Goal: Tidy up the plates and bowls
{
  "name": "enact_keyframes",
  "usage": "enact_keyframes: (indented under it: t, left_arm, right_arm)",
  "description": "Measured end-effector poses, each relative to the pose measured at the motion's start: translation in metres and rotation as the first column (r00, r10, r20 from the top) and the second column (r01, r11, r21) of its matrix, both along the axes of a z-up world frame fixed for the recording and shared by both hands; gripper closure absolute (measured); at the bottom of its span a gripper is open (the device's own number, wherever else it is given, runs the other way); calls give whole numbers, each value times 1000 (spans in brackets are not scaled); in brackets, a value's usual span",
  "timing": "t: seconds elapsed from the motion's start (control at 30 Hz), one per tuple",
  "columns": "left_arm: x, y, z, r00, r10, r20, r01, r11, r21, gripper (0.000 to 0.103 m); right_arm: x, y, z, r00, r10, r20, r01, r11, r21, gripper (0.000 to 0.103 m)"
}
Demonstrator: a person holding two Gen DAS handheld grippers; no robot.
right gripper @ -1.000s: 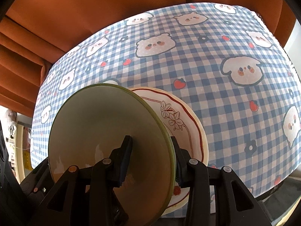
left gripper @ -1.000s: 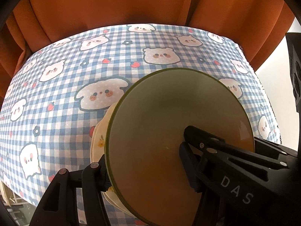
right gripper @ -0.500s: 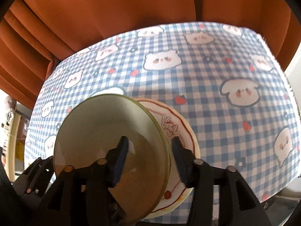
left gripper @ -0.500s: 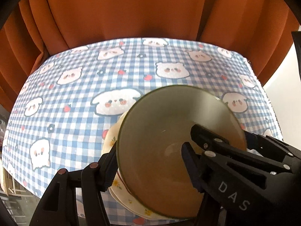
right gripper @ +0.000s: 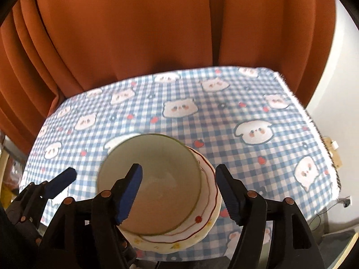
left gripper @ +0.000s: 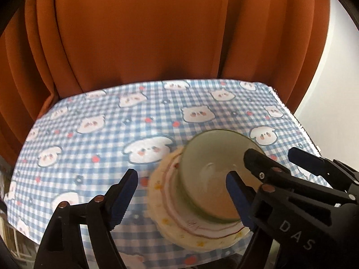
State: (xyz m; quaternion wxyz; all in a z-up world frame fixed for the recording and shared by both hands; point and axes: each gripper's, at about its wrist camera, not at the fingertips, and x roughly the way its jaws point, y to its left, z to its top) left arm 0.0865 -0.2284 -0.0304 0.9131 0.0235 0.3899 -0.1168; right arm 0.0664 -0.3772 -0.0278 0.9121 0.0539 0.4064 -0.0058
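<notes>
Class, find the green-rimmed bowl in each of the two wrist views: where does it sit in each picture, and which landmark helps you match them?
Left wrist view: green-rimmed bowl lower right of centre, on the stacked plates.
Right wrist view: green-rimmed bowl lower centre, slightly left, on the same plates.
Shared landmark: the blue checked tablecloth with the orange curtain behind.

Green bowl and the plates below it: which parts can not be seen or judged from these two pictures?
- Number of plates: both views; the green bowl covers the stack, only edges show.
- Plate patterns: left wrist view, motion blur.
- Bowl's near rim: right wrist view, behind a finger of the right gripper.
- Bowl's right side: left wrist view, behind the right gripper's finger; the left gripper is open.
- Tablecloth front edge: cut off by gripper bodies.
</notes>
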Motion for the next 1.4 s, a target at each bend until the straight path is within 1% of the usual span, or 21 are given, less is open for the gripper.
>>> enact_keyframes:
  t: [0.07,0.17,0.27,0.37,0.5,0.6,0.73,0.83,1.0,1.1,1.23,1.4]
  left_arm:
    - [-9,17,4,999,0,32,0,1000,22,18]
    - [-20,42,6,999,7,52,-9,999,40,16]
    - [-31,73,3,997,23,78,-27,999,46,16]
    - [-44,105,0,991,58,122,-65,996,55,15]
    - [-57,155,-8,981,116,157,-125,991,53,13]
    - [-66,188,-14,972,152,181,-164,985,53,13]
    - [-77,225,-21,962,202,187,-208,978,13,11]
    - [-82,240,-27,959,215,185,-219,976,2,10]
    - [-91,252,-38,963,204,175,-210,977,16,10]
    - [-92,253,-39,964,193,183,-202,979,30,9]
    - [-91,257,-38,962,189,199,-197,980,25,7]
    - [-88,257,-37,962,181,203,-189,982,18,7]
  right_arm:
    - [-13,12,4,999,-25,26,25,1000,4,29]
    - [-29,33,5,998,-37,44,37,999,7,28]
    - [-41,57,4,998,-35,56,34,999,16,28]
    - [-54,85,0,996,-14,94,13,1000,10,28]
    - [-70,119,-9,989,12,148,-13,1000,8,28]
    - [-77,139,-15,986,23,165,-25,1000,10,28]
    - [-90,166,-25,985,29,169,-28,1000,-5,28]
    - [-98,180,-34,983,35,180,-32,999,-18,27]
    - [-106,199,-49,986,39,164,-40,999,8,27]
    - [-109,209,-50,983,43,177,-45,999,5,27]
    - [-110,220,-51,980,51,194,-50,999,-12,27]
    - [-109,221,-50,977,45,209,-42,999,-18,27]
